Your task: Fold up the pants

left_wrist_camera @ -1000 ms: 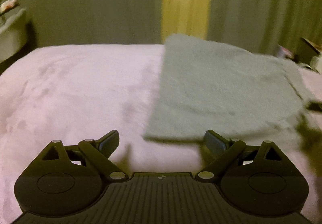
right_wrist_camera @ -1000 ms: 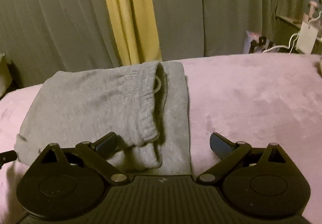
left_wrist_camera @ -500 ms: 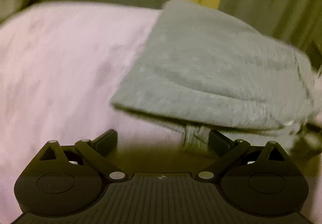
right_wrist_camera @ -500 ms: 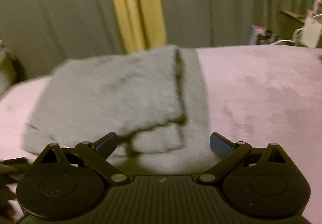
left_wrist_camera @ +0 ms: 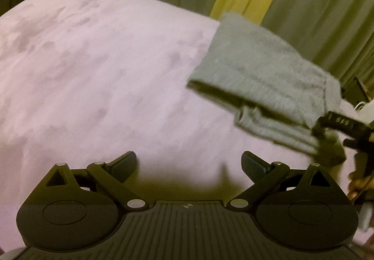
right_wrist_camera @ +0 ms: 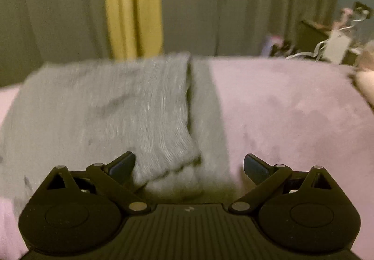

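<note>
The left gripper (left_wrist_camera: 188, 164) hangs with its jaws spread wide over bare pink bedcover (left_wrist_camera: 98, 77) — nothing between them. The right gripper (right_wrist_camera: 189, 166) is likewise agape, its left finger just at the near edge of the grey pants (right_wrist_camera: 112, 115), which lie folded on the bed. Beyond — grey curtains (right_wrist_camera: 233, 7) and a yellow curtain strip (right_wrist_camera: 133, 7).

Pants (right_wrist_camera: 116, 115) on blanket (right_wrist_camera: 292, 119)

Two low wrist views over one bed

Left camera faces the pink blanket (left_wrist_camera: 105, 73), pants (left_wrist_camera: 264, 77) off right; right camera sits close behind the pants (right_wrist_camera: 105, 115); both see the curtains (right_wrist_camera: 233, 3).
</note>
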Motion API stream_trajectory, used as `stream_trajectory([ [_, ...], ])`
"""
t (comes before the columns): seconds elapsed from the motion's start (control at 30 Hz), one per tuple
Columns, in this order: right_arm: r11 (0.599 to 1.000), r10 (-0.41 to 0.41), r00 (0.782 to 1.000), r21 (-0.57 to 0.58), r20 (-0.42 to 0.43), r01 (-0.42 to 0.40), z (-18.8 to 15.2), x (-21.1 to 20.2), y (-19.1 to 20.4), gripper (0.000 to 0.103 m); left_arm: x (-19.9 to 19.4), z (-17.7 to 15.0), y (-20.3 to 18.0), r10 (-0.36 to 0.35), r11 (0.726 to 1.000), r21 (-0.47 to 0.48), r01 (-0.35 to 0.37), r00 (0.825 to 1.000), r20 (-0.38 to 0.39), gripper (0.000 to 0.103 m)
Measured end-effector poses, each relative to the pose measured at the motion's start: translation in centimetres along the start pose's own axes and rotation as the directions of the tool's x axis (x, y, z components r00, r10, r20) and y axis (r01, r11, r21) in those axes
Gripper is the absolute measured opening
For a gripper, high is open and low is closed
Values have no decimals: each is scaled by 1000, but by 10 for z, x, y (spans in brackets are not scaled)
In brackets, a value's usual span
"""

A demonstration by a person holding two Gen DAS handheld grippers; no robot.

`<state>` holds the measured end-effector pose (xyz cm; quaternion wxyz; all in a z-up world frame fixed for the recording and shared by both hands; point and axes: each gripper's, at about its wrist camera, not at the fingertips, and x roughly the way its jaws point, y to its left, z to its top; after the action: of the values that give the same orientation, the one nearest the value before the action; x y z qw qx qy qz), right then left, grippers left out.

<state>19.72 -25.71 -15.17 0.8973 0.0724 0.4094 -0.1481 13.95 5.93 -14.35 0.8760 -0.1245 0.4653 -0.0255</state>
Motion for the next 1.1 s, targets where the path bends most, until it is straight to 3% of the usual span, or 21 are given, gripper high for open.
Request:
stream_trajectory([
  [0.1,997,58,998,57,33,-59,0,-25,-13,98,-4,-8,1,55,998,22,-55,998,-15,100],
  [0.23,992,118,987,-56,106,-113,-26,-76,-15,98,-13,-17,-12,59,994,95,-58,998,-10,100],
  [0.3,990,126,990,-75,59,-122,-50,-90,-14,98,-13,-24,-21,79,987,141,-75,997,-17,100],
  [0.37,991,115,991,-55,-61,-118,-79,-97,-14,98,-8,-32,-29,93,980,183,-82,994,-54,100],
  [0.43,992,118,975,-17,-189,-123,-110,-95,-16,98,2,-39,-36,92,975,214,-59,984,-151,100],
  [0.53,995,94,951,7,-295,-96,-137,-91,-16,98,4,-50,-44,64,974,226,-4,963,-260,100],
  [0.6,994,81,932,-41,-352,-102,-136,-90,-10,98,-4,-56,-49,78,969,246,-18,969,-235,100],
  [0.7,991,18,957,-123,-290,-56,-119,-107,1,98,-22,-55,-57,127,956,281,-81,980,-150,100],
  [0.87,988,21,957,-138,-290,-64,-85,-121,13,98,-49,-30,-70,176,942,298,-151,983,-60,101],
  [1.1,993,63,950,-76,-307,-90,-48,-136,15,98,-78,10,-74,136,963,241,-118,989,-59,101],
])
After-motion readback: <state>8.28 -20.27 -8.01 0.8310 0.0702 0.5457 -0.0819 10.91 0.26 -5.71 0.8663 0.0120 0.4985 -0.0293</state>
